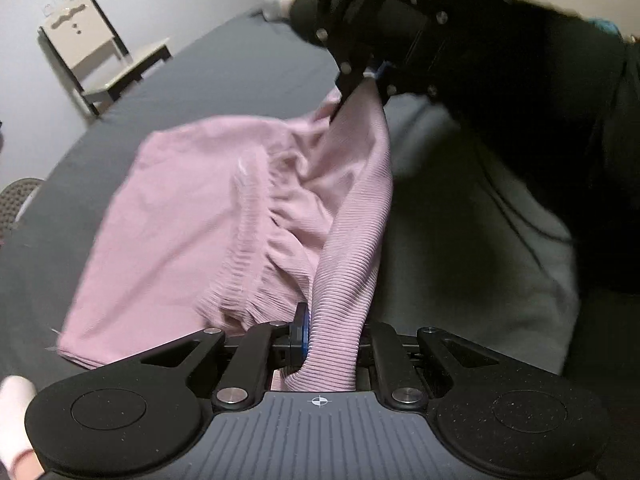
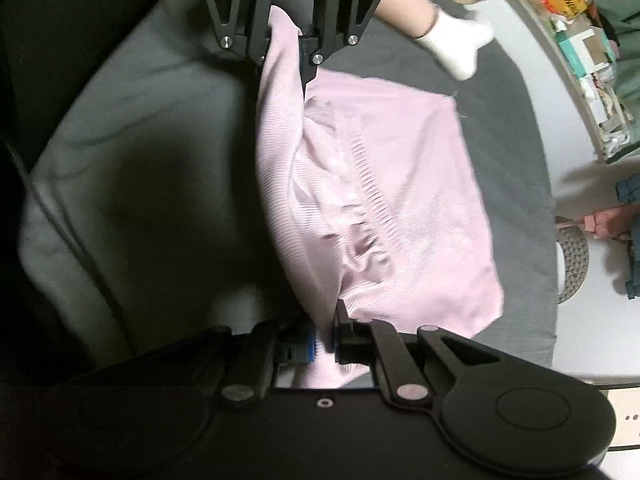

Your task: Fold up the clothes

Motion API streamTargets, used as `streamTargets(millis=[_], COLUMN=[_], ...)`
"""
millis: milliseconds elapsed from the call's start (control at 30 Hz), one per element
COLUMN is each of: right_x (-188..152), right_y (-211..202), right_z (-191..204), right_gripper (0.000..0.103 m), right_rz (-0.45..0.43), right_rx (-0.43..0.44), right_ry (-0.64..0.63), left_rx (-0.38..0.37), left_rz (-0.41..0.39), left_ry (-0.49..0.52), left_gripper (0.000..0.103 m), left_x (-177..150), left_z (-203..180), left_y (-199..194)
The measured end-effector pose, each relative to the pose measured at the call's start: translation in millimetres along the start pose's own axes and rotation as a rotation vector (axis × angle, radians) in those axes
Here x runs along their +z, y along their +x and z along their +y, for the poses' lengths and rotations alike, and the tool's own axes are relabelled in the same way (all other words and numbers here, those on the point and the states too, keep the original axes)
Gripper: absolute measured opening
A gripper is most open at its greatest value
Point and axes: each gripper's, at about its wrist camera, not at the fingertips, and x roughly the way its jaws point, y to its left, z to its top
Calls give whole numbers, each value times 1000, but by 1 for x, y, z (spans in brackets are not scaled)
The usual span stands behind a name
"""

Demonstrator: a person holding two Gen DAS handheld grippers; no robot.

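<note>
Together two grippers, left gripper [image 1: 332, 344], right gripper [image 2: 326, 340], one pink garment [image 1: 192, 220]

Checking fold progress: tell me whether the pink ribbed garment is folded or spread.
Partly folded: the pink ribbed garment lies doubled, one edge lifted between left gripper and right gripper.

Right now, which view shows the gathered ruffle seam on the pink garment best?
The right wrist view: the ruffle seam runs nearly full length across the middle of the pink garment, unobstructed. The left wrist view shows the same seam more blurred, with a lifted ribbed fold beside it.
</note>
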Motion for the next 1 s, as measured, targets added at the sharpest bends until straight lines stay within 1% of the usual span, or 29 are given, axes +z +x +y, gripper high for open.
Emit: streamTargets(millis=[100,167,267,400,500,600,633,700,733,767,800,833,867,900,933,1000], right_x=[5,7,11,15,16,14,12,8,7,5,3,1,-1,-4,-7,-16], right_y=[-4,-1,12,42,69,94,101,116,122,128,135,138,140,142,143,140], right_z=[-32,-59,-101,-152,-178,-191,-197,-206,-209,-213,-216,-219,-222,-225,-228,-237], right_gripper=[8,8,9,9,9,9,9,9,10,12,17,25,30,39,48,52], right_rz=[-20,-43,-54,-28,-2,21,28,40,44,48,52,48,40,31,23,-1], right_rx=[5,25,61,132,165,200,217,242,249,256,263,265,257,247,235,196], right_ry=[40,66,113,187,227,264,276,304,322,339,356,377,400,423,445,498], left_rx=[-20,-5,-13,-41,-16,12,16,35,57,78,107,143,179,204,228,262], left_rz=[-28,-35,-10,-24,-16,2,8,22,26,27,30,36,43,48,52,53], left_ry=[-89,-142,-243,-369,-454,-479,-490,-524,-537,-542,-544,-540,-536,-536,-536,-555], left_gripper=[11,11,11,11,11,12,15,28,31,40,54,60,71,75,75,75], left_x=[6,8,6,-1,-11,-21,-23,-28,-31,-36,-39,-40,-42,-44,-46,-48], left_z=[35,64,107,152,173,180,183,188,189,188,188,187,185,184,184,183], left_y=[-17,-20,-11,10,27,39,44,52,52,50,50,49,48,45,43,36])
